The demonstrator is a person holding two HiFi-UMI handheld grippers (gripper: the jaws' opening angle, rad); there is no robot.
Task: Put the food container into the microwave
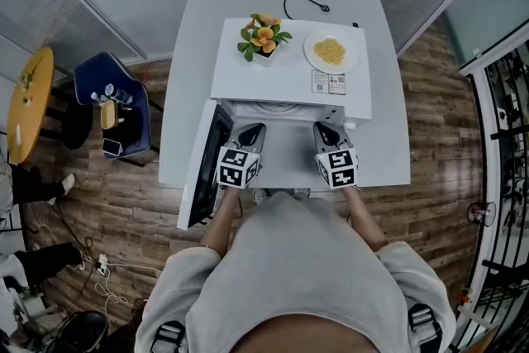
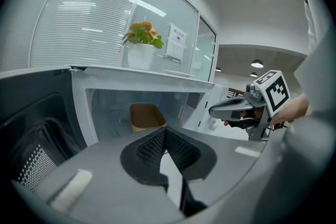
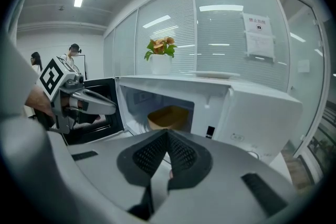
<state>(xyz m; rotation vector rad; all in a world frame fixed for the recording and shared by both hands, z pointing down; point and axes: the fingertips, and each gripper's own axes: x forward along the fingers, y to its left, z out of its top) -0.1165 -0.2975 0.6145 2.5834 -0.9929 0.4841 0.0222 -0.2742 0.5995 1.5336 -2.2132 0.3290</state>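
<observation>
The white microwave stands on a white table with its door swung open to the left. A tan food container sits inside the cavity, toward the back; in the right gripper view the container shows there too. My left gripper and right gripper hover side by side just in front of the opening, apart from the container. The left gripper is shut with nothing between its pads. So is the right gripper.
A potted plant and a plate of yellow food rest on top of the microwave. A black cable lies behind it. Left of the table stand a blue chair and a yellow round table.
</observation>
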